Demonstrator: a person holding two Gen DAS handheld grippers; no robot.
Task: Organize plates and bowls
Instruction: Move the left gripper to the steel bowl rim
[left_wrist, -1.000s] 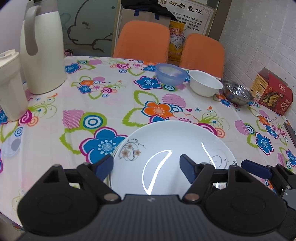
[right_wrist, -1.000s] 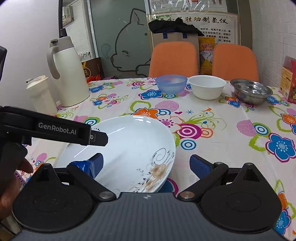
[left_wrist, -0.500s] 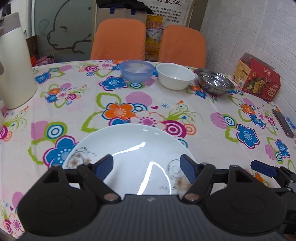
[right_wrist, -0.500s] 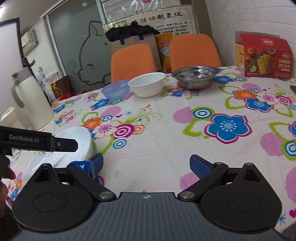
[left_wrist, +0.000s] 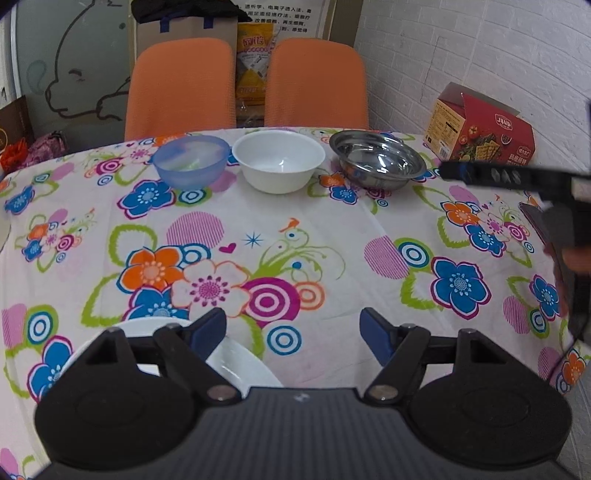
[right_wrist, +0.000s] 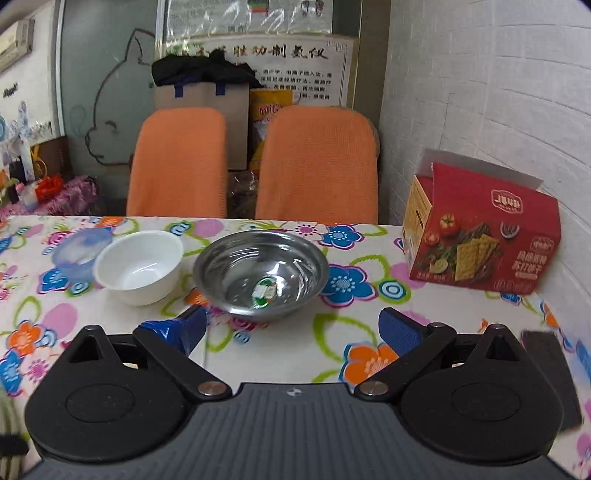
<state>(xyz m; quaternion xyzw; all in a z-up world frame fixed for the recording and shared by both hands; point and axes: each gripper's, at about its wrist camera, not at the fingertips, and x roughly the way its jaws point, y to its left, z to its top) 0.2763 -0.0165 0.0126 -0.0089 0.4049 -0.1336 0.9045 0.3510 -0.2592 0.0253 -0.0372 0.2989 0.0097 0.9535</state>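
Three bowls stand in a row at the far side of the flowered table: a blue plastic bowl (left_wrist: 189, 160), a white bowl (left_wrist: 279, 160) and a steel bowl (left_wrist: 376, 158). The right wrist view shows the steel bowl (right_wrist: 260, 273) just ahead of my open right gripper (right_wrist: 293, 332), with the white bowl (right_wrist: 138, 266) and blue bowl (right_wrist: 79, 253) to its left. A white plate (left_wrist: 243, 365) lies on the cloth under the left finger of my open left gripper (left_wrist: 293, 330). Both grippers hold nothing. The right gripper's body (left_wrist: 517, 177) shows blurred at the right edge of the left wrist view.
A red cracker box (right_wrist: 480, 229) stands at the far right by the brick wall. Two orange chairs (right_wrist: 317, 162) sit behind the table. A dark flat object (right_wrist: 550, 365) lies near the table's right edge. Open cloth (left_wrist: 332, 251) lies between plate and bowls.
Both grippers have swung right and forward. The plate has slid from the middle of the left view to its lower left. The steel bowl now sits close in front of the right gripper.
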